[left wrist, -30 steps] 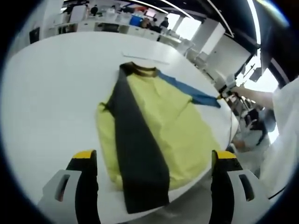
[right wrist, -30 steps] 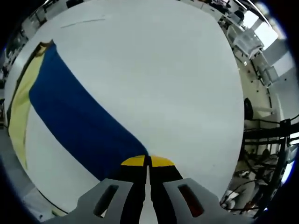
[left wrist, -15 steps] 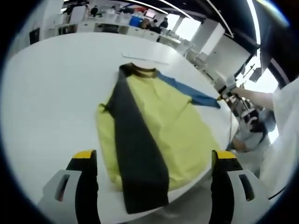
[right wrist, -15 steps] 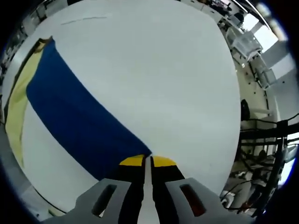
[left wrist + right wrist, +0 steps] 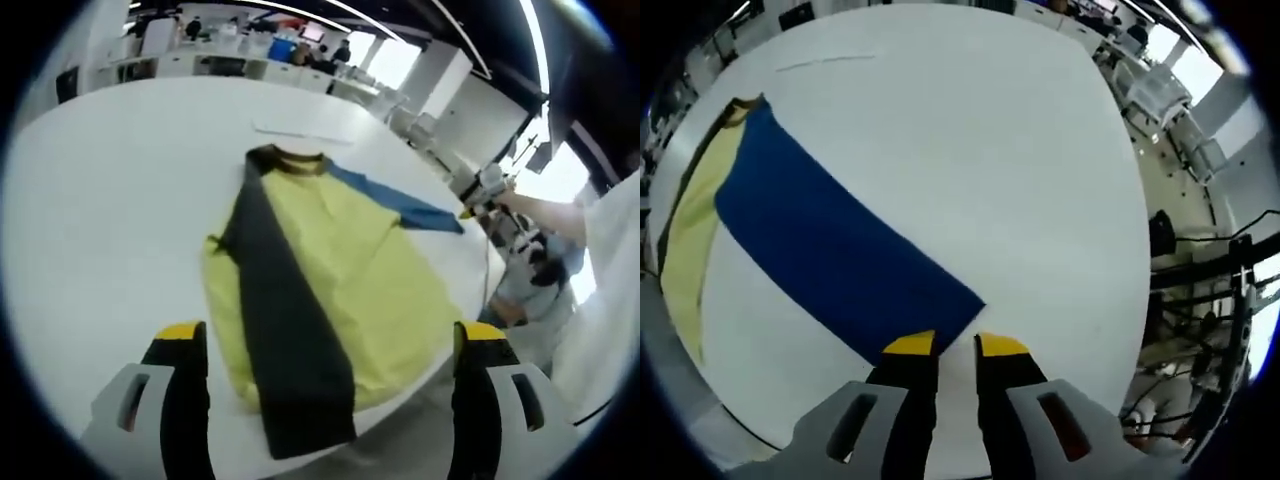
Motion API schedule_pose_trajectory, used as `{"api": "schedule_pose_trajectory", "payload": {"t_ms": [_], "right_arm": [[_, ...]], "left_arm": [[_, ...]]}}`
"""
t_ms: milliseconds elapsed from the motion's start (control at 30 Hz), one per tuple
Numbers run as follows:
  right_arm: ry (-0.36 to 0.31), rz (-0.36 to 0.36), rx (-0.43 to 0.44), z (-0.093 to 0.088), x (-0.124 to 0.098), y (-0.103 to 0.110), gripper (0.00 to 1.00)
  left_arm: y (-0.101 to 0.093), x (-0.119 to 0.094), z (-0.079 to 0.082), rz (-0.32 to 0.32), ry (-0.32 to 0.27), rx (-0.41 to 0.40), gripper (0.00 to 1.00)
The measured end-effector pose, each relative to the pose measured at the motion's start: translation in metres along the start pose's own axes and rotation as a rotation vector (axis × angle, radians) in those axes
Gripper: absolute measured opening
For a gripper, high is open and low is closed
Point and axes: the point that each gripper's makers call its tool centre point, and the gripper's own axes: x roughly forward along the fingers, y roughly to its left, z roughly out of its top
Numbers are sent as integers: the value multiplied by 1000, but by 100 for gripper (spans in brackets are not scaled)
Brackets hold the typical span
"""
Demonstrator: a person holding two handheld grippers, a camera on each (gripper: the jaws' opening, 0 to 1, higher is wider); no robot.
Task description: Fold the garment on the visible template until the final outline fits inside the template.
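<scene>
Two grippers were seen unloaded: left gripper [image 5: 330, 345] spread wide, right gripper [image 5: 955, 347] slightly parted off blue sleeve [image 5: 840, 255]. Yellow shirt [image 5: 350, 270] was judged limp, light; best pinched at cuff edge.

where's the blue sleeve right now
In the right gripper view the blue sleeve lies flat on the white table, its cuff just ahead of the open right gripper; its far end joins the yellow shirt at left.

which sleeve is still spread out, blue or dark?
The blue sleeve: it stretches sideways off the yellow body toward the right tool. The dark sleeve lies folded lengthwise over the body.
</scene>
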Motion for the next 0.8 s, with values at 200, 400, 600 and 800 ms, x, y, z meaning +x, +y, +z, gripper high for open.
{"api": "schedule_pose_trajectory", "payload": {"t_ms": [200, 400, 600, 800], "right_arm": [[-16, -1, -27, -3, -9, 19, 24], [-55, 0, -17, -1, -24, 40, 33], [-107, 12, 12, 3, -38, 59, 37], [-149, 26, 20, 6, -50, 76, 40]], "left_arm": [[0, -4, -1, -8, -14, 2, 99], [-1, -10, -4, -16, -18, 2, 99], [-1, -17, -3, -21, -19, 16, 99], [1, -23, -5, -22, -16, 37, 99]]}}
